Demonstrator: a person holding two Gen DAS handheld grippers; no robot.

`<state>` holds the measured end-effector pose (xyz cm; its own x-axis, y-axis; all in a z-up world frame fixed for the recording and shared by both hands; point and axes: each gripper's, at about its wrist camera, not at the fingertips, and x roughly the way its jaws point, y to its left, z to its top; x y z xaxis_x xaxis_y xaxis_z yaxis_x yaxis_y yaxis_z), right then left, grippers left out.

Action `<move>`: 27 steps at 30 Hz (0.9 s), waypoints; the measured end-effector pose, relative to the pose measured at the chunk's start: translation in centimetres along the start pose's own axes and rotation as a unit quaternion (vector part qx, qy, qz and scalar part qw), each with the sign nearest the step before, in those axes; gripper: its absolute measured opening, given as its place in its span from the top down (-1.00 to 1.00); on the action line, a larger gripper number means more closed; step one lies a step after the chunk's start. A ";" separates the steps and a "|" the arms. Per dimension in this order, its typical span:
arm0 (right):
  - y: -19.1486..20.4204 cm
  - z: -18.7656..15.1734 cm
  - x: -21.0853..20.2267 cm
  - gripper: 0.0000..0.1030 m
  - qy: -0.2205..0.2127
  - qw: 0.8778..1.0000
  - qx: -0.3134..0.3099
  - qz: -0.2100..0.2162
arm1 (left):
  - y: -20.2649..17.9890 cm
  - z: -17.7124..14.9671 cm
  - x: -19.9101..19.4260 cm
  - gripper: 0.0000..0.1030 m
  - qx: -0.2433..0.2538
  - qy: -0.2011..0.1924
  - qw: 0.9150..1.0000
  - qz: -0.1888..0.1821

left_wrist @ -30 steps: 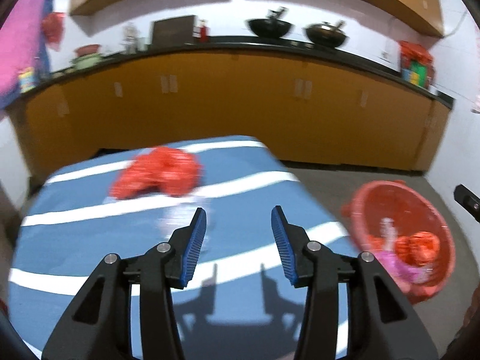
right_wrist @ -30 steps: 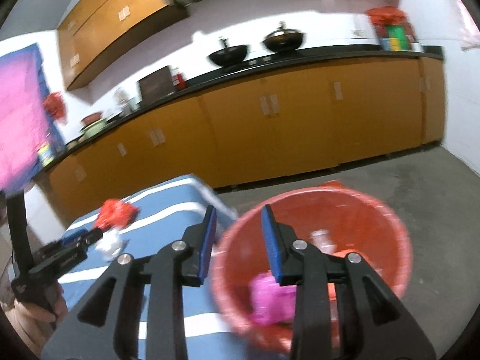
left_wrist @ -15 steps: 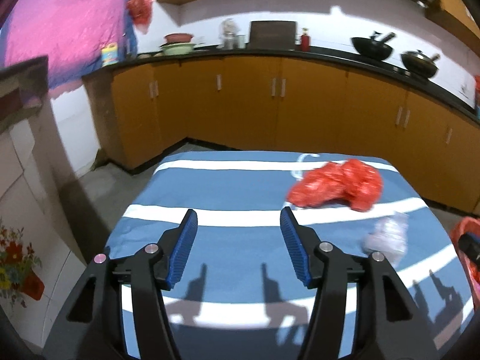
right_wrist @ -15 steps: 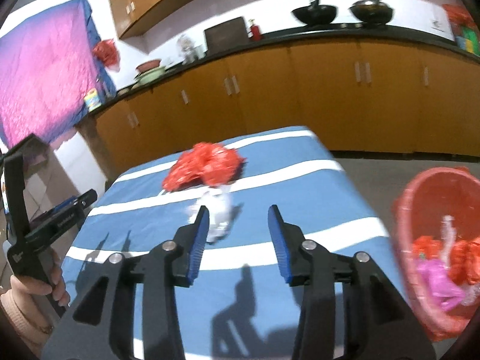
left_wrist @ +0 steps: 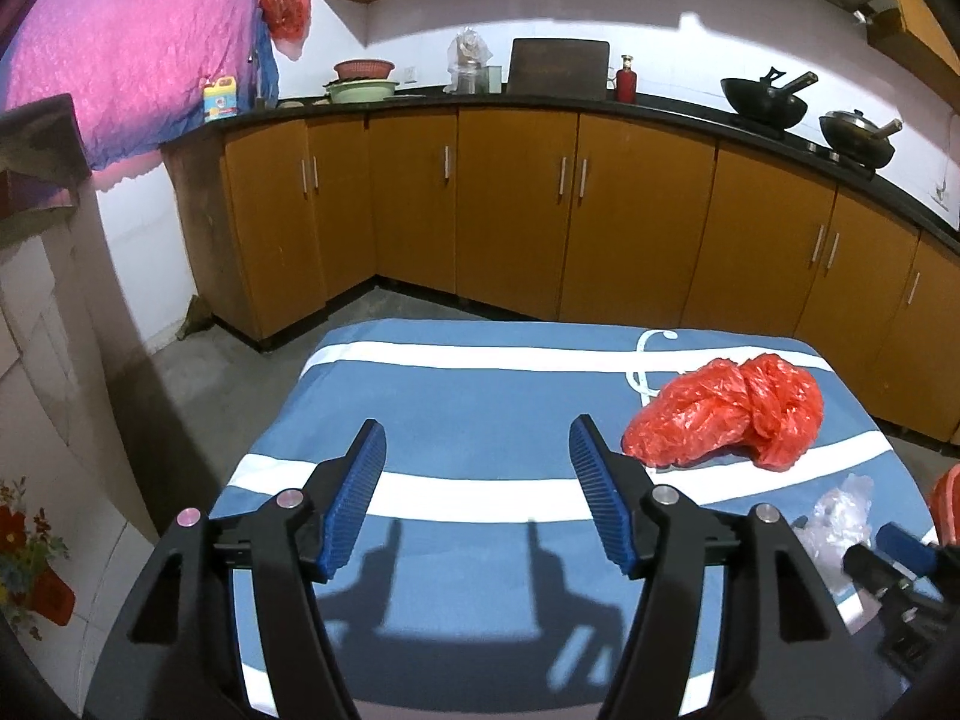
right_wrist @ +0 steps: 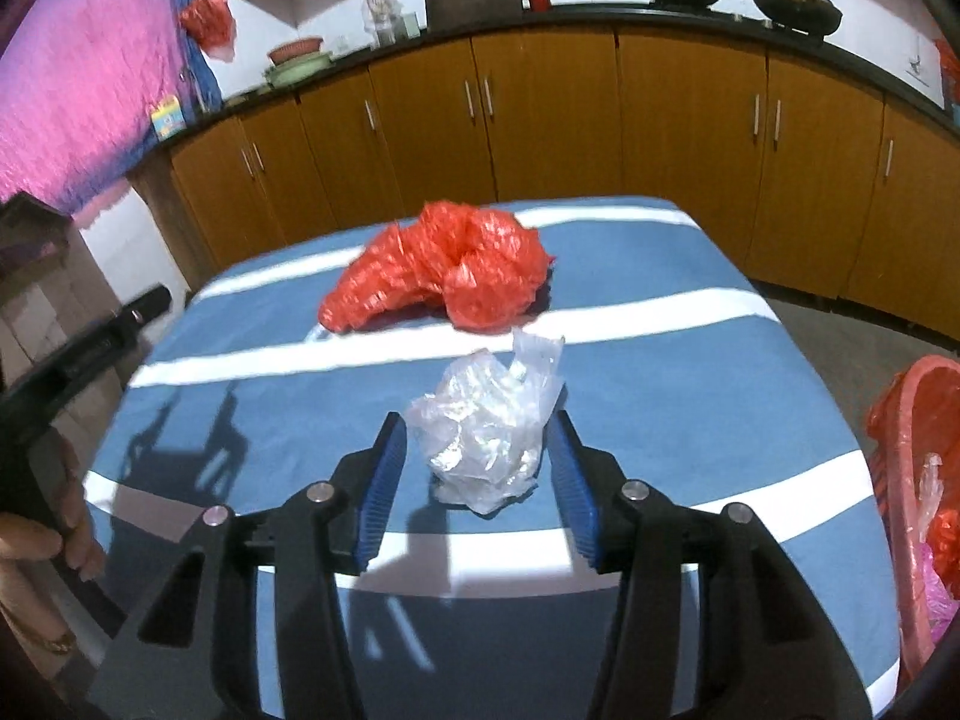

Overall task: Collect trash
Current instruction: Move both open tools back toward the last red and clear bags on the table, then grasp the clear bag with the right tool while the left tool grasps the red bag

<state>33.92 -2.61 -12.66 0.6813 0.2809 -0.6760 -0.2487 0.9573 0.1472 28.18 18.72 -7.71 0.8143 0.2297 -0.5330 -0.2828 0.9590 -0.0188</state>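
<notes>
Right claw is spread wide around the clear plastic wad, which sits on the blue-striped desk between the blue pads, not yet pinched. Best move, I'd say: close slowly and low on the bundle so the slippery film bunches instead of squirting out. The red bag lies just beyond, apart from it. Left claw hovers open and empty over bare cloth. The red basket waits off the desk's right edge.
</notes>
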 end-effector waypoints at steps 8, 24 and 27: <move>-1.4 -0.6 0.0 0.77 0.010 1.000 0.011 0.003 | -2.5 -0.1 1.0 -0.36 0.003 0.009 1.000 -0.029; -5.7 -0.7 -1.9 0.79 -0.015 0.999 0.045 0.008 | -10.4 1.2 6.5 -0.44 0.113 0.069 0.984 -0.120; -5.9 -0.6 -2.0 0.79 -0.018 0.999 0.046 0.011 | -10.7 1.2 7.6 -0.43 0.117 0.084 0.982 -0.119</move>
<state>33.61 -8.87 -12.65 0.7005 0.3027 -0.6462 -0.2002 0.9526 0.2292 37.99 10.38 -10.56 0.7429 -0.0181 -0.6691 0.0469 0.9986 0.0250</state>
